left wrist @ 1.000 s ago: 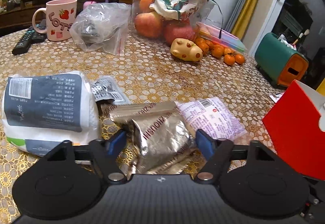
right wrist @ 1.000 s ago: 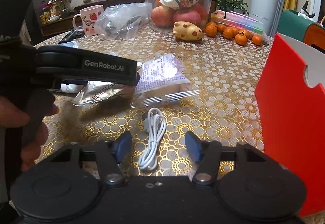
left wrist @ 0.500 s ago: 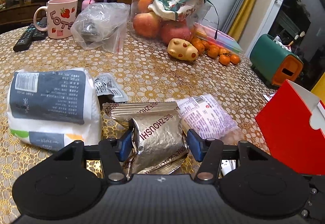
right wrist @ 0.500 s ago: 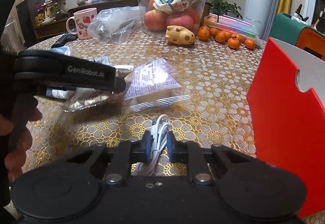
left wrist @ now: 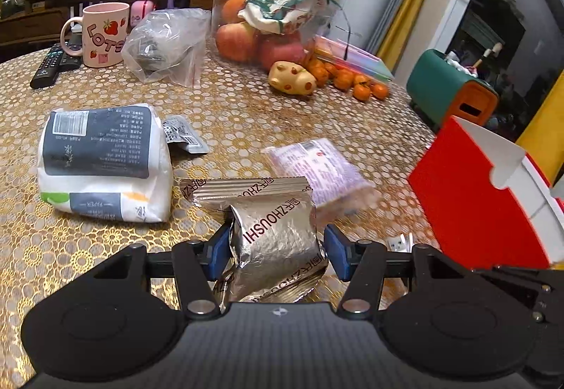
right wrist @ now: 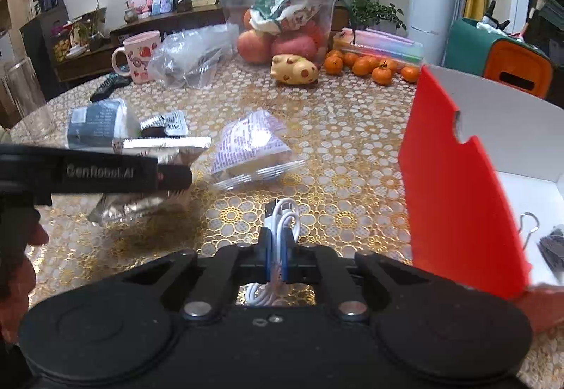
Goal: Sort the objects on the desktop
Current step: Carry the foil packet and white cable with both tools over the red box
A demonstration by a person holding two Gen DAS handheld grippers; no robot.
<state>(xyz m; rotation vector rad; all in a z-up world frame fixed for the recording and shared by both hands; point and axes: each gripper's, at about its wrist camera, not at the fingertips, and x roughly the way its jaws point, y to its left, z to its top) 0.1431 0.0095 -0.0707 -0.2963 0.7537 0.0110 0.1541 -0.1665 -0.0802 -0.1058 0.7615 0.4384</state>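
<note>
Round desk (left wrist: 246,114) with gold floral cloth, living-room shelf behind. Left gripper (left wrist: 275,248) fingers clamped on silver snack packet (left wrist: 278,234); right gripper (right wrist: 276,258) clamped on white cable (right wrist: 282,216). Red box (right wrist: 458,184) interior mostly hidden.

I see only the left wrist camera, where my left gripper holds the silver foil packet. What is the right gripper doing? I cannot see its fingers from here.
Observer: The right gripper is shut on the white coiled USB cable, with the loops pinched between its blue pads.
Operator: Good. Is the red cardboard box empty inside? I see only its outer wall.
Observer: No. On the white floor of the red cardboard box lies a metal wire clip, next to a dark item that the picture's edge cuts off.
</note>
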